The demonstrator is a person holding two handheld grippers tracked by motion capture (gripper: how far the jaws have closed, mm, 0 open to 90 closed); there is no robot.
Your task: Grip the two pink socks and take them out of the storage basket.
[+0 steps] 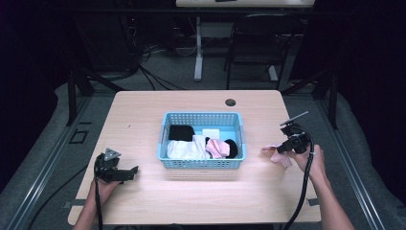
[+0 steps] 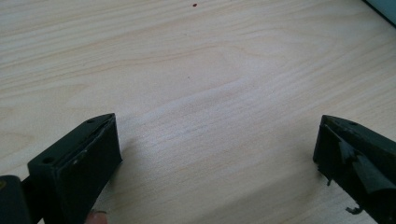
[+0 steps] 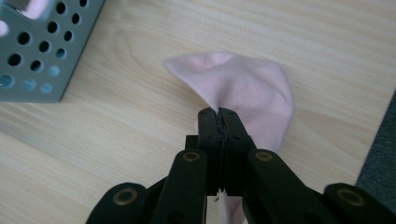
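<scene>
Jaws of right gripper clamp pink sock beside basket (left gripper gapes).

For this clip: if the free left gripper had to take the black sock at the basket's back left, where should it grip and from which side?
Judging by its pose, from above. The black sock lies flat in the back left corner of the blue basket, walled on two sides, so a level approach looks blocked. Its right edge, beside the white piece, seems freest to pinch. The left gripper stands open on the table.
</scene>
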